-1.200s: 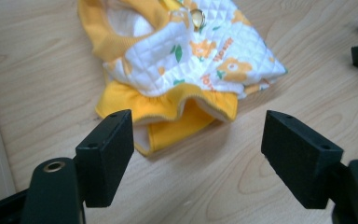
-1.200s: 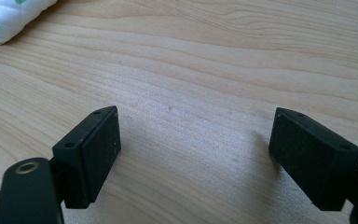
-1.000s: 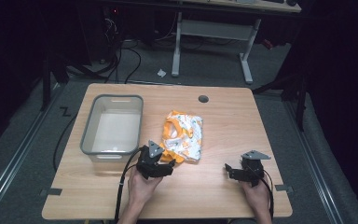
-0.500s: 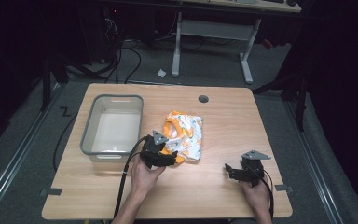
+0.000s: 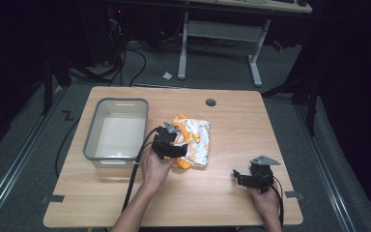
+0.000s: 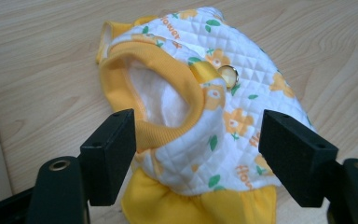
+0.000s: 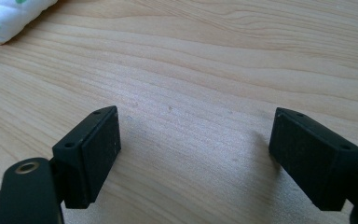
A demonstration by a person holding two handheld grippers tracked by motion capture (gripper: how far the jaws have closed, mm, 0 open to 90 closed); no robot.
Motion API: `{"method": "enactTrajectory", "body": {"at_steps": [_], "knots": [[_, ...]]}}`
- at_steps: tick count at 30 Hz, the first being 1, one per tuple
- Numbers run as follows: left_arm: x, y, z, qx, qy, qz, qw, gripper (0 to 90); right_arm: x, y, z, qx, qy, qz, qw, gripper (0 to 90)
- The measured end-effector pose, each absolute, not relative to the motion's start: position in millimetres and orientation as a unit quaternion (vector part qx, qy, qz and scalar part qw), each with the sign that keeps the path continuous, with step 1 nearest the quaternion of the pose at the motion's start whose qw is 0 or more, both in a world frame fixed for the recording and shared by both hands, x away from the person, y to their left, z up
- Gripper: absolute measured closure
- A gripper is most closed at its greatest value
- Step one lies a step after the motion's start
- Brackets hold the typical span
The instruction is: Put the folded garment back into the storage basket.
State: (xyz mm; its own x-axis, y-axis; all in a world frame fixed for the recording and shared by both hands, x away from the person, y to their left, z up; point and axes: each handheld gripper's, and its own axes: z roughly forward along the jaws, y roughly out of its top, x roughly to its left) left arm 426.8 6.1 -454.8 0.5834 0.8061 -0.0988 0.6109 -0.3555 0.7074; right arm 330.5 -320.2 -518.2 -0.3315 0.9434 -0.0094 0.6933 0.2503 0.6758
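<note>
The right claw [image 5: 241, 177] is held spread over the bare light wooden table [image 5: 232, 121], near its front edge. The left claw [image 6: 198, 154] is spread around the quilted white and yellow flower-printed garment [image 6: 214, 116], without pressing it. Farther left, the grey plastic bin [image 5: 116, 129] is seen.

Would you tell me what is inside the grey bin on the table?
The grey bin looks empty in the high view: only its pale floor shows. The strip of floor just behind its near wall is hidden by that wall.
</note>
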Motion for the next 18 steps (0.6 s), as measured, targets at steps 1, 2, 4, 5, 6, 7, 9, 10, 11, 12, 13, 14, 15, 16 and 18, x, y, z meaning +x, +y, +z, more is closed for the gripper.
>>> {"method": "enactTrajectory", "body": {"at_steps": [1,2,4,5,6,7,9,10,11,12,13,14,15,16,18], "knots": [[430,6,-455,0.814,0.438,0.133,0.359,28.0,331,-320,-518,0.538,0.761,0.293,0.213,16.6],[430,6,-455,0.814,0.438,0.133,0.359,27.9,331,-320,-518,0.538,0.761,0.293,0.213,16.6],[435,3,-457,0.813,0.441,0.135,0.355,27.8,331,-320,-518,0.537,0.761,0.293,0.213,16.5],[437,3,-457,0.813,0.442,0.134,0.353,27.8,331,-320,-518,0.537,0.761,0.293,0.213,16.6],[439,1,-458,0.813,0.444,0.133,0.352,27.1,331,-320,-518,0.537,0.761,0.293,0.213,16.5],[442,0,-459,0.813,0.445,0.135,0.35,26.2,331,-320,-518,0.537,0.761,0.293,0.213,16.6],[446,-2,-460,0.81,0.449,0.135,0.352,25.9,331,-320,-518,0.537,0.761,0.293,0.213,16.5],[449,-3,-461,0.811,0.45,0.135,0.348,24.1,331,-320,-518,0.538,0.761,0.293,0.213,16.5],[451,-4,-462,0.812,0.452,0.135,0.345,24.1,331,-320,-518,0.538,0.761,0.293,0.213,16.5],[453,-5,-463,0.812,0.453,0.135,0.344,23.8,331,-320,-518,0.538,0.761,0.293,0.213,16.5],[458,-7,-465,0.812,0.456,0.132,0.339,23.2,331,-320,-518,0.538,0.761,0.293,0.213,16.5],[458,-7,-465,0.812,0.456,0.132,0.339,22.7,331,-320,-518,0.538,0.761,0.293,0.213,16.5],[460,-8,-467,0.813,0.458,0.13,0.336,22.0,331,-320,-518,0.538,0.761,0.293,0.213,16.5],[462,-9,-468,0.811,0.461,0.129,0.336,22.0,331,-320,-518,0.538,0.761,0.293,0.213,16.5],[466,-10,-472,0.807,0.468,0.124,0.339,21.8,331,-320,-518,0.538,0.761,0.293,0.213,16.5]]}}
